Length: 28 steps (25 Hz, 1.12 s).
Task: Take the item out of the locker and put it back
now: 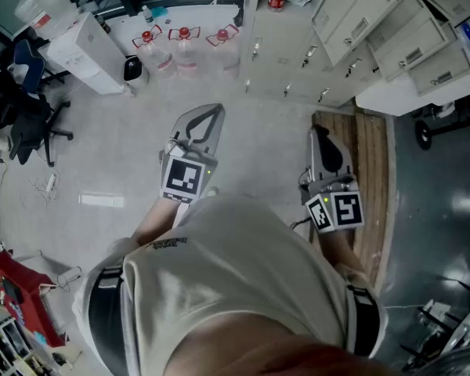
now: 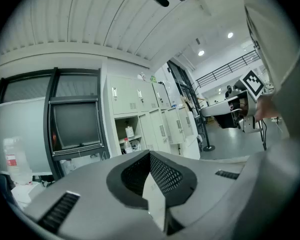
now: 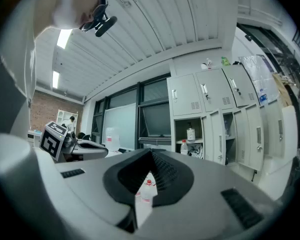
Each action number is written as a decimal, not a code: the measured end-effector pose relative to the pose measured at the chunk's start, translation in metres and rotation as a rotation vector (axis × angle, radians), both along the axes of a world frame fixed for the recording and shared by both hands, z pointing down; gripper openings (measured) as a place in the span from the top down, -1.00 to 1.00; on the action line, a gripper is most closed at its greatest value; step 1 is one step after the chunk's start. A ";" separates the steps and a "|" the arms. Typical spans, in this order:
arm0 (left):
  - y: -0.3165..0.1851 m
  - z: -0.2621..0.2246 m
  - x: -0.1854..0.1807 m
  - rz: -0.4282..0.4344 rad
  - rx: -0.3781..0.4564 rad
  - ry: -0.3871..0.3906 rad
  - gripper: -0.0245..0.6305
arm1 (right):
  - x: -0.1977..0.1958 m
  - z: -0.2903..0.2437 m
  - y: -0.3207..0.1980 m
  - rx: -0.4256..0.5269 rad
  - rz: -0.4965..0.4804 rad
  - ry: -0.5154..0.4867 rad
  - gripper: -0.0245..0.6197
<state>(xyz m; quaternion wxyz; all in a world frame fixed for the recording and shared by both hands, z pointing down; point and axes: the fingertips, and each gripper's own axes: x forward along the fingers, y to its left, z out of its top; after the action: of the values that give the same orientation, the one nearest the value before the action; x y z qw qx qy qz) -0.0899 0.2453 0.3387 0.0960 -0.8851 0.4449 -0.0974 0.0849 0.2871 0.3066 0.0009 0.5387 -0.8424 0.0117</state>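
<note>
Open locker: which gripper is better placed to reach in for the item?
Left, probably. The left gripper faces the open locker almost straight ahead, while from the right gripper it sits well off to the right. Both are shut and empty, so either must open first.

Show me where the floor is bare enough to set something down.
Bare floor lies between the office chair, the water bottles and the left gripper. Crowded: the wall by the bottles and lockers, and the red clutter lower left.

I log: left gripper (image 1: 216, 110) grey, its marker cube (image 1: 182, 177) black-and-white squares; lockers (image 1: 352, 30) cream; bottles (image 1: 184, 49) clear, red-capped; floor (image 1: 117, 155) pale grey.
</note>
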 end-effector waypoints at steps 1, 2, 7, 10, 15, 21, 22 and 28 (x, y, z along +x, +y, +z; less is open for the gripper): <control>0.001 0.000 0.001 0.006 0.004 0.000 0.89 | 0.000 0.000 0.000 -0.001 0.000 0.001 0.92; 0.001 0.000 0.003 0.012 0.007 -0.001 0.89 | 0.001 0.001 -0.001 -0.002 0.000 0.002 0.92; 0.001 0.002 0.012 0.020 0.018 -0.015 0.89 | 0.007 0.006 -0.002 -0.011 -0.006 0.001 0.92; 0.002 0.002 0.019 0.013 0.012 -0.011 0.89 | 0.013 0.005 -0.001 -0.008 -0.010 -0.002 0.92; 0.004 0.006 0.031 0.004 0.003 -0.017 0.89 | 0.026 0.009 -0.001 -0.007 -0.015 -0.013 0.91; 0.009 0.007 0.051 -0.013 -0.008 -0.033 0.89 | 0.048 0.014 0.001 -0.012 -0.023 -0.023 0.91; 0.010 0.007 0.055 -0.016 -0.011 -0.035 0.89 | 0.052 0.014 0.002 -0.010 -0.024 -0.025 0.91; 0.013 0.011 0.076 -0.021 0.005 -0.040 0.89 | 0.072 0.018 0.001 0.000 -0.039 -0.037 0.91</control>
<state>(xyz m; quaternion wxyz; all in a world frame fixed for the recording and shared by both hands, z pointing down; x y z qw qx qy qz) -0.0137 0.2588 0.3493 0.1060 -0.8779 0.4525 -0.1151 0.1568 0.2881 0.3247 -0.0145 0.5220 -0.8525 0.0219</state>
